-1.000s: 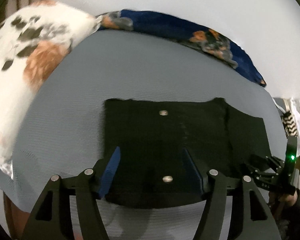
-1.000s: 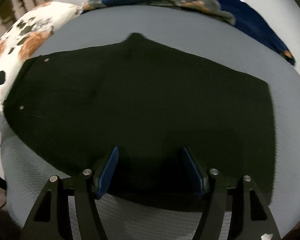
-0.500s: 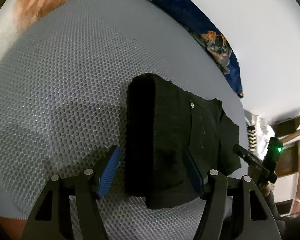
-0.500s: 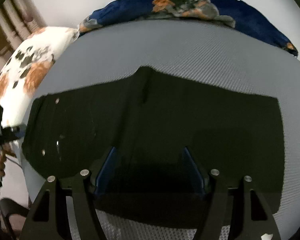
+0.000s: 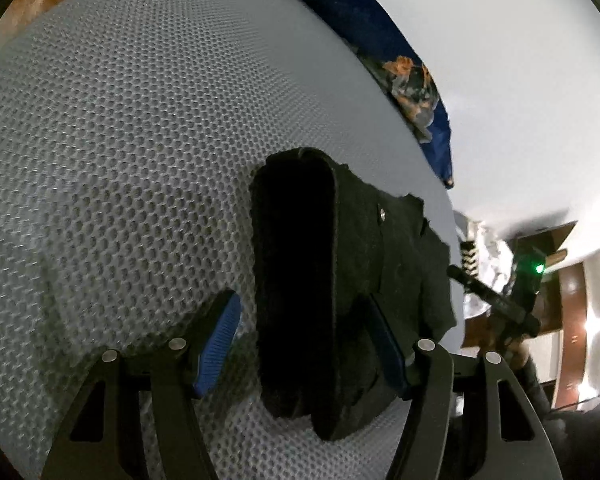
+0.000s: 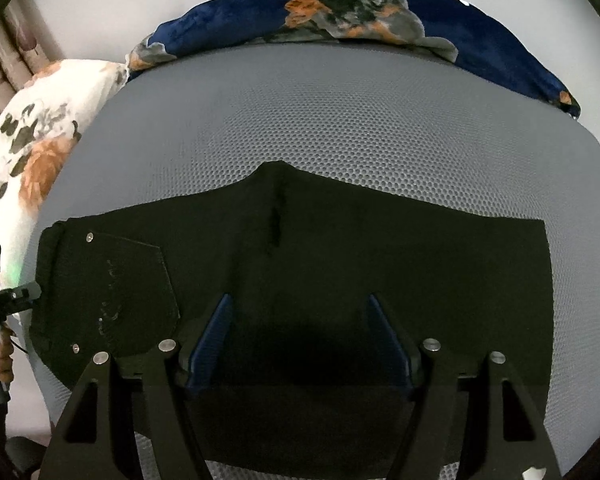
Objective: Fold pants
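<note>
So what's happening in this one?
A person with a hand-held gripper in each hand is folding black pants laid flat on a grey mesh bed surface. The left hand-held gripper is at the waistband end, jaws open astride the edge without pinching it. The right hand-held gripper hangs over the near edge at mid-length, also open. Neither is gripping the pants yet. A blue floral blanket and a white floral pillow lie at the edges.
</note>
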